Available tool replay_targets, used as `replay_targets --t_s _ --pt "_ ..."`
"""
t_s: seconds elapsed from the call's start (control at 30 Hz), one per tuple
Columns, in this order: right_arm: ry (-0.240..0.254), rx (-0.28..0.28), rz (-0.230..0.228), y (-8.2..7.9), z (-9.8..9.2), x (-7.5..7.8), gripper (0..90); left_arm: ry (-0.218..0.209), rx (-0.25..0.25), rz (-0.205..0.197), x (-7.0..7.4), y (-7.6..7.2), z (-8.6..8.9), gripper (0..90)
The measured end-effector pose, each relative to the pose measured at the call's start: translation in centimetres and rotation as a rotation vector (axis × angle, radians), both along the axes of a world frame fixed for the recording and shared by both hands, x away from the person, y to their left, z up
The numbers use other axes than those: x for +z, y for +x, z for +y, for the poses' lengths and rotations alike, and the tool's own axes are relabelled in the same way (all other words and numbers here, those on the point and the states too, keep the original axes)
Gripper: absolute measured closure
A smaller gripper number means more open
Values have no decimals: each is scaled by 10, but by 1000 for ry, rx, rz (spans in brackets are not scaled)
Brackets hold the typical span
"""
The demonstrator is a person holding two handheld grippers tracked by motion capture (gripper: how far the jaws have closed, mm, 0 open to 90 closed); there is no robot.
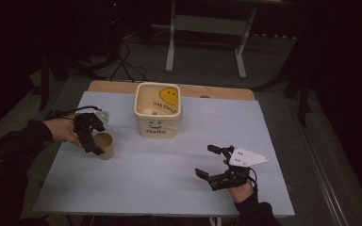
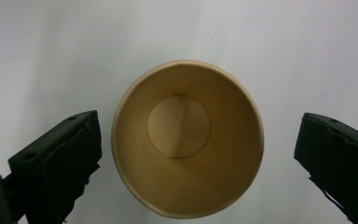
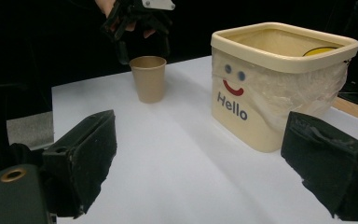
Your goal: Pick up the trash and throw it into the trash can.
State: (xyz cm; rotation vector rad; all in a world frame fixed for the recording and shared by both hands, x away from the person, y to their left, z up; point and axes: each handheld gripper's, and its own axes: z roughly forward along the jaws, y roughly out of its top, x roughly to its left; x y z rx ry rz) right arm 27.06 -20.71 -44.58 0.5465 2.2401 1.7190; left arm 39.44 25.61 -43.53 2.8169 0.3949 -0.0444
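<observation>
Left claw [image 2: 196,154] gaping above upright paper cup [image 2: 186,140], white table [image 1: 169,174]

My left gripper [image 2: 198,154] directly above the upright paper cup [image 2: 188,138], jaws spread with a gap on each side of its rim, my right gripper [image 3: 200,163] wide open over bare white tabletop [image 3: 177,154], cream bin [image 3: 279,79] blocking ahead-right, open lane ahead-left

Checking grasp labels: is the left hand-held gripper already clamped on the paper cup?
No: in the left gripper view the left hand-held gripper has both jaws spread wide, with clear gaps on either side of the paper cup.
</observation>
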Motion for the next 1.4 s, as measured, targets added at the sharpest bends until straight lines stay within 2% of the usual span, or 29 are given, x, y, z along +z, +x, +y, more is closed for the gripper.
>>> replay_targets --t_s 0.3,0.4,0.47,0.53,0.63,0.83,1.2,1.4 --pt "-3 2 3 0 0 0 103 3 5 21 -15 2 1 19" --pt "-4 3 4 0 0 -1 103 24 13 24 -20 4 1 38" --pt "-3 3 4 0 0 -1 103 23 18 31 -21 4 1 43" --pt "-3 2 5 1 0 -1 103 31 18 33 -22 5 1 65" --pt "-3 3 6 1 0 -1 103 36 13 46 -23 5 0 151" --pt "-4 5 8 1 0 -1 103 60 6 61 -27 6 -2 194" --pt "-4 3 10 1 0 -1 103 67 -5 73 -23 8 -3 245" --pt "-4 1 9 2 0 -2 103 49 -12 70 -10 7 -5 254"
